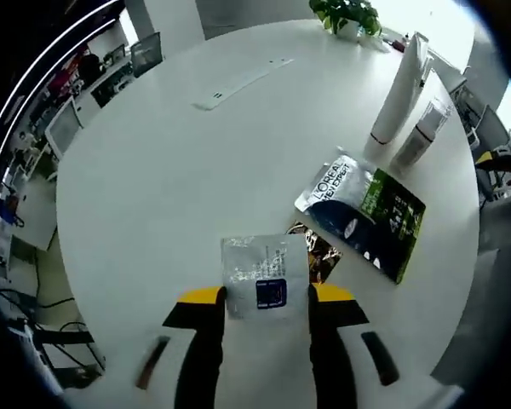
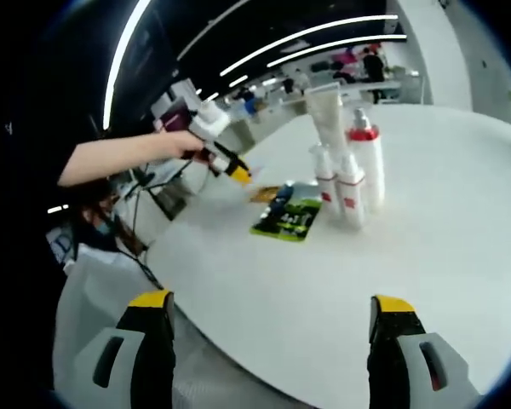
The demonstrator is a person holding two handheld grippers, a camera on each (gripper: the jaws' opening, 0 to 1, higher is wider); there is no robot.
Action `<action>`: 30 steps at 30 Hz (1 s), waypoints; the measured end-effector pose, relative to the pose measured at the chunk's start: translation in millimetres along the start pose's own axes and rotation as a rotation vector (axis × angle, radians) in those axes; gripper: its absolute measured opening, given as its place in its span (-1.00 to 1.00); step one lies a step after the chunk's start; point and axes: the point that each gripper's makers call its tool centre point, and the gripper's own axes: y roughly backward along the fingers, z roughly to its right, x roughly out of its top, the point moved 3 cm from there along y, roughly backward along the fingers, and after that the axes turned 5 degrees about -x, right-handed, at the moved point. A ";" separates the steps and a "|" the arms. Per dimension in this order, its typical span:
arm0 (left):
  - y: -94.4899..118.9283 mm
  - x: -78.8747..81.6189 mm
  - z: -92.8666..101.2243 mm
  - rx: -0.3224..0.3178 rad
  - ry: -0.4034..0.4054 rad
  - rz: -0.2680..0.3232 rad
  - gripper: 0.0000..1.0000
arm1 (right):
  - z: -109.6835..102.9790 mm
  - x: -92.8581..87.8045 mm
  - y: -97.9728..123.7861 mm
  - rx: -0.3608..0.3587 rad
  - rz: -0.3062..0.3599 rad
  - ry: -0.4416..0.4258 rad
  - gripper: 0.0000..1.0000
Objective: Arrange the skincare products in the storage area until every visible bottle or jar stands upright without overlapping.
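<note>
Sachet (image 1: 264,278) sits clamped between the left gripper (image 1: 266,300) tips above the table (image 1: 153,187).

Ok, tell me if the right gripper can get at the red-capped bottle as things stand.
Probably yes. The right gripper is open, and bare table lies between its jaws and the red-capped bottle, though two smaller bottles stand just in front.

table (image 1: 170,187) white | sachet (image 1: 264,277) silver, blue label | pouch (image 1: 370,211) dark blue-green | bottles (image 2: 351,175) white, red caps
</note>
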 end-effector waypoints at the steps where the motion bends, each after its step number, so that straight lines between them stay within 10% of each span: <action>1: -0.3 -0.8 1.2 -0.002 -0.006 -0.003 -0.16 | -0.4 -0.3 -0.1 0.002 -0.002 0.002 0.97; 30: -14.4 -26.8 73.0 -0.174 -0.389 -0.097 -0.16 | 4.2 -2.6 0.5 -0.032 -0.004 0.049 0.98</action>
